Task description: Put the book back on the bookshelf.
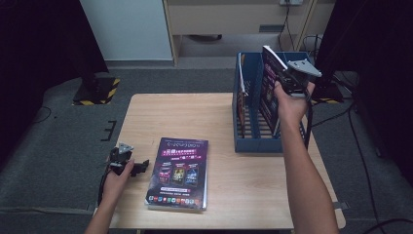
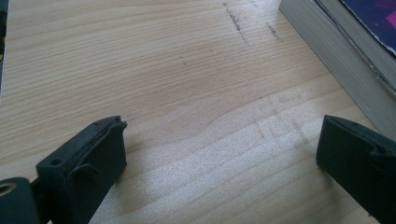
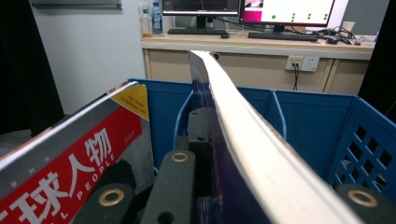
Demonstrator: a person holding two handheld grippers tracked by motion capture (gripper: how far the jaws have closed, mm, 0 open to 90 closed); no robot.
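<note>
The right gripper (image 1: pixel 286 74), a black two-jaw tool with a grey three-cornered plate on top, is clamped tight on a thick dark-purple paperback book (image 1: pixel 269 83). Its jaws pinch the book near the upper edge, and the right gripper view looks straight along the white page block (image 3: pixel 261 149) between them. The book stands on edge, tilted, its long axis running from the gripper's end down into the blue plastic file rack (image 1: pixel 258 144) at the far right of the table; its top corner leans toward the far side, above the rack's rim. It sits in a slot beside a red-and-grey glossy magazine with white Chinese characters (image 3: pixel 70 163), which already stands upright in the next compartment.

The left gripper (image 1: pixel 132 165), also black, rests low on the light wooden table (image 1: pixel 160 117) near its left front edge, jaws spread wide with nothing but bare wood between them (image 2: pixel 219 140). Just beside it lies a second purple-covered thick book (image 1: pixel 179 173), flat and face up, long axis running from the near edge toward the far edge; its grey page edge (image 2: pixel 336 65) appears close to one jaw.
</note>
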